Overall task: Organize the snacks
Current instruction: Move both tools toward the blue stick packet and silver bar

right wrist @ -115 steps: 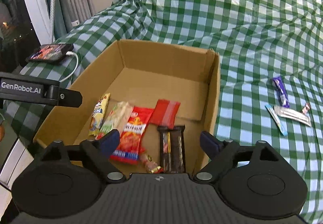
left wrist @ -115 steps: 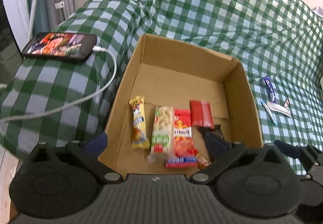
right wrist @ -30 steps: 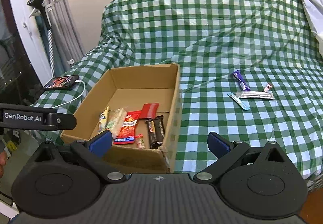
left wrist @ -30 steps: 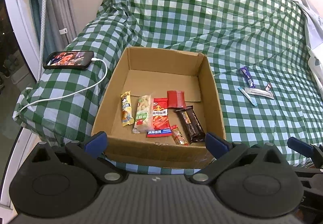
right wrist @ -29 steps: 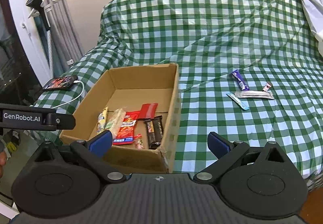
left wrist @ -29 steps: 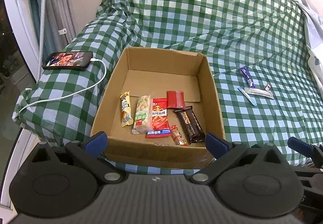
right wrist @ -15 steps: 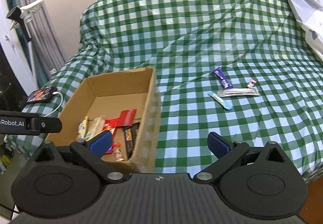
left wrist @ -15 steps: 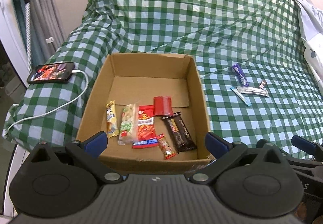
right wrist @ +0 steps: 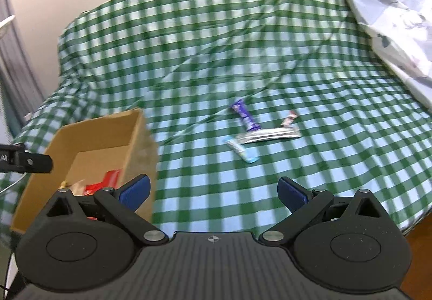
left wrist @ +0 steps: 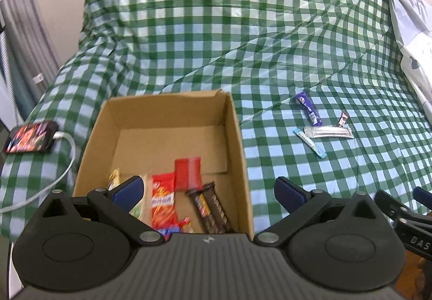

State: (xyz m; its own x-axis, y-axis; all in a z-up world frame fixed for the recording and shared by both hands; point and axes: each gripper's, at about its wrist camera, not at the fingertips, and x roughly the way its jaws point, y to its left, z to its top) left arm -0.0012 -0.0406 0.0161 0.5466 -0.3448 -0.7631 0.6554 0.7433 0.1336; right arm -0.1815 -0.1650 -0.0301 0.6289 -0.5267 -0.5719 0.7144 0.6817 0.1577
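An open cardboard box (left wrist: pixel 237 143) sits on the green checked cover and holds several snack packs, among them a red packet (left wrist: pixel 163 200) and a dark chocolate bar (left wrist: pixel 210 208). To its right lie loose snacks: a purple bar (left wrist: pixel 307 108), a silver stick (left wrist: pixel 328 132), a light blue stick (left wrist: pixel 310 143) and a small wrapped candy (left wrist: pixel 343 119). In the right wrist view the purple bar (right wrist: pixel 245 114), silver stick (right wrist: pixel 270 135) and blue stick (right wrist: pixel 241 150) lie ahead. My left gripper (left wrist: pixel 208 192) is open over the box's near edge. My right gripper (right wrist: pixel 213 190) is open and empty, short of the loose snacks.
A phone (left wrist: pixel 31 137) with a lit screen and a white cable (left wrist: pixel 54 181) lies left of the box. A pale grey cloth (right wrist: pixel 391 10) is bunched at the bed's far right. The box (right wrist: pixel 140 148) is at the left of the right wrist view.
Both grippers have pulled back from the box and swung right. The loose snacks now sit near the middle of the right wrist view. Both stay open and empty.
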